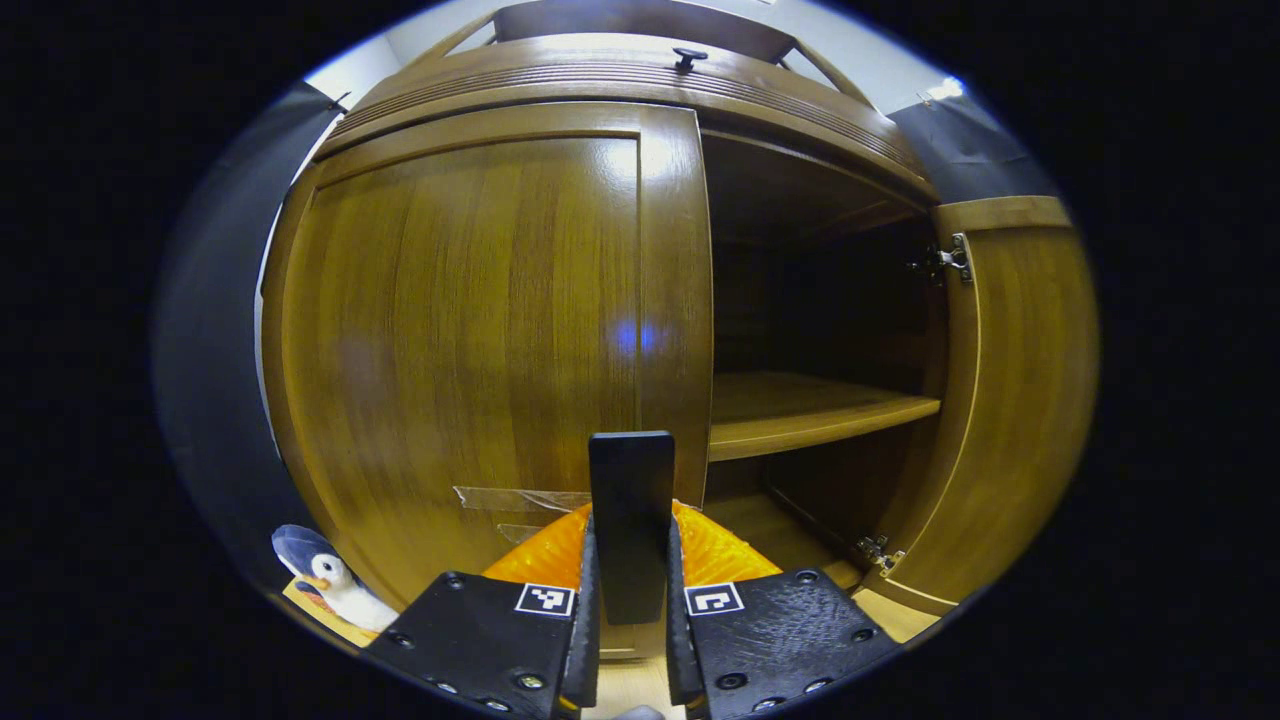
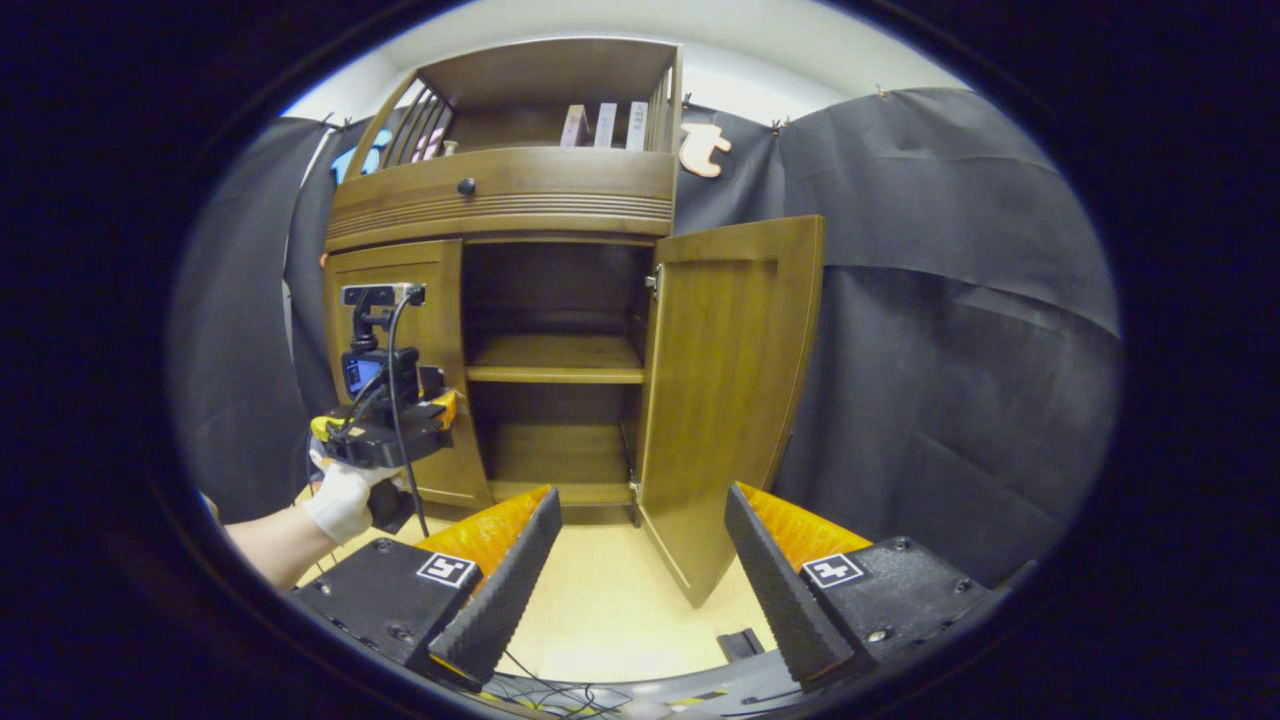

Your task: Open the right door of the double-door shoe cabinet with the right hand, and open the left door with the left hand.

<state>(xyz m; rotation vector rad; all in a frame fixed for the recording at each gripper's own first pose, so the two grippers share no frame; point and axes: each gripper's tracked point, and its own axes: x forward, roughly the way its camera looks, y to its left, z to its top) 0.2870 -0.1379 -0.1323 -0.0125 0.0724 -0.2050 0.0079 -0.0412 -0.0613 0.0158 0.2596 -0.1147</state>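
The right door [image 2: 725, 400] of the shoe cabinet [image 2: 510, 195] already stands swung wide, so my half of the job with the right gripper [image 2: 640, 580] looks done; its fingers are spread well apart with nothing between them, backed off from the cabinet over the pale floor [image 2: 610, 600]. The step in hand is the left door [image 1: 470, 330], which is shut flush against the frame. My left gripper [image 1: 630, 600] is clamped, both fingers pressing on a flat dark tab [image 1: 630, 500] that stands up between them right at the door's free edge; I take it for the door's pull, though from this close I can't be sure how it is fixed to the wood. From the right gripper view, my gloved hand [image 2: 340, 505] holds that left gripper against the lower part of the left door. Next, I judge, I must draw back and sweep leftward in an arc about the hinge side, holding the squeeze so the tab doesn't slip. The cabinet is glossy brown wood with a fine vertical grain, its doors gently bowed panels with a raised border; a ribbed moulding and a small dark knob [image 1: 689, 57] run above. Inside, a plain wooden shelf [image 1: 810, 410] crosses the dark interior, and metal hinges [image 1: 945, 262] glint on the open door. A piece of clear tape [image 1: 510, 497] lies low on the left door, and a plush penguin [image 1: 330, 585] sits at the cabinet's foot.
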